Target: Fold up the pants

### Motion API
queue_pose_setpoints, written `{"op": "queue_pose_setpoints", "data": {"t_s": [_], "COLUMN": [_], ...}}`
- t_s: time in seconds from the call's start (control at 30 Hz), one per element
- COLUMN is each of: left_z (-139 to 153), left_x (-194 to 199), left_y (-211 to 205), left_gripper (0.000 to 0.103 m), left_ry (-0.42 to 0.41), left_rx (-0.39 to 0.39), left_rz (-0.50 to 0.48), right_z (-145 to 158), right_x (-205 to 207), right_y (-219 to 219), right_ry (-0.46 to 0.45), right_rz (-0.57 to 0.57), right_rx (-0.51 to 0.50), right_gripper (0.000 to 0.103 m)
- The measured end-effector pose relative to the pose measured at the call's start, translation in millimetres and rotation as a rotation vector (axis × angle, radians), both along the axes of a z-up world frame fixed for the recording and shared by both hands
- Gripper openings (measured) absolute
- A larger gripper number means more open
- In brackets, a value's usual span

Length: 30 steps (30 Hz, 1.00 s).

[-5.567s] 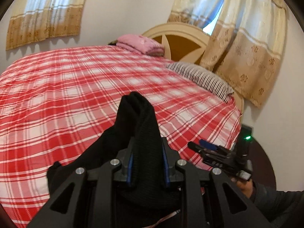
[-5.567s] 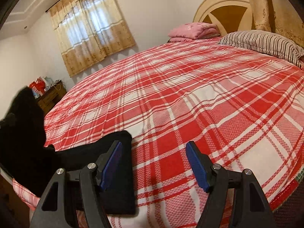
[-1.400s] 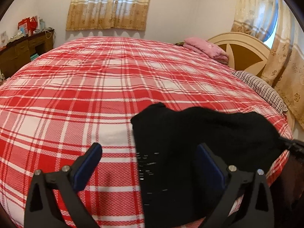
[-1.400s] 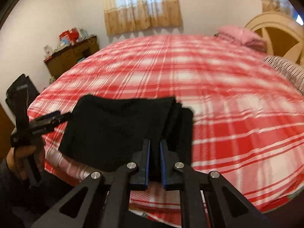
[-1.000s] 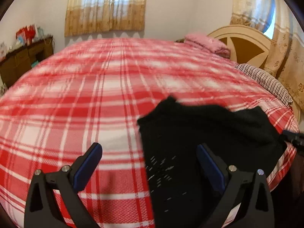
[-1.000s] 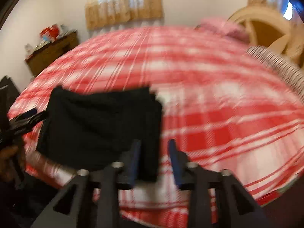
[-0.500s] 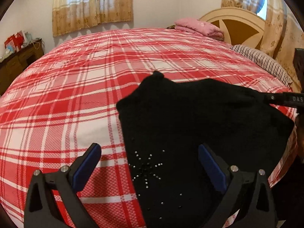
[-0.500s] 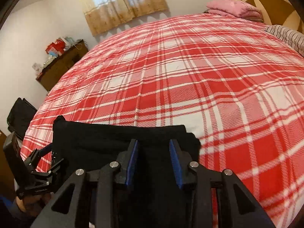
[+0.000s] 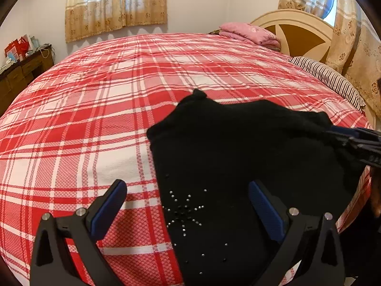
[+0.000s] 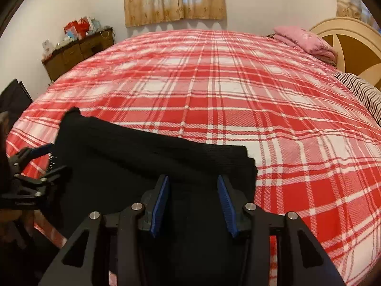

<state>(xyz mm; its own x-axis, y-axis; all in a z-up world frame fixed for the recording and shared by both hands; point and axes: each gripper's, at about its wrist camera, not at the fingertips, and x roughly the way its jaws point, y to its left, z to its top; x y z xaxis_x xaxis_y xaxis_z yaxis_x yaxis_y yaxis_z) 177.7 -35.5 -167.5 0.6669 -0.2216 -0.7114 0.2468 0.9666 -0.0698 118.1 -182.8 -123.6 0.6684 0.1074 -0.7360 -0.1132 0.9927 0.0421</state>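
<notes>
The black pants (image 9: 238, 157) lie folded flat at the near edge of the red plaid bed (image 9: 95, 100), with small studs near the left end. My left gripper (image 9: 188, 207) is wide open over the pants' studded end and holds nothing. My right gripper (image 10: 193, 199) is open, its jaws apart above the pants' (image 10: 147, 166) right end, with cloth lying between and below them. The right gripper shows at the right edge of the left wrist view (image 9: 357, 140). The left gripper shows at the left edge of the right wrist view (image 10: 35, 169).
A pink folded blanket (image 9: 247, 33) and a striped pillow (image 9: 328, 76) lie by the cream headboard (image 9: 302, 35). A brown dresser (image 10: 78, 50) with clutter stands at the far left wall. Curtains (image 9: 116, 4) hang at the back.
My right gripper, shut on the pants' edge a second ago, has opened and let go. The pants have settled flat on the bed. My left gripper stayed wide open.
</notes>
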Motion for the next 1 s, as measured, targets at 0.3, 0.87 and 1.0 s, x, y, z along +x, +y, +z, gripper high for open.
{"op": "queue_pose_setpoints", "data": {"t_s": [0.3,0.87,1.0], "left_z": [-3,-6,-1], "left_x": [0,1,-2], "left_y": [3,-10,-13], "left_gripper": [0.103,0.095,0.062], "left_ry": [0.024,0.003,0.001], "left_rx": [-0.047,-0.090,-0.124], "left_rz": [0.001,-0.098,-0.153], "right_z": [-12,-32,-29], "right_x": [-25,-17,-21], "right_y": [-59,-54,-59], "right_ry": [0.021,0.049,0.045], "right_rz": [-0.134,-0.046,-0.036], "right_rx": [0.146,0.352,0.423], "right_gripper": [0.054,0.045,0.027]}}
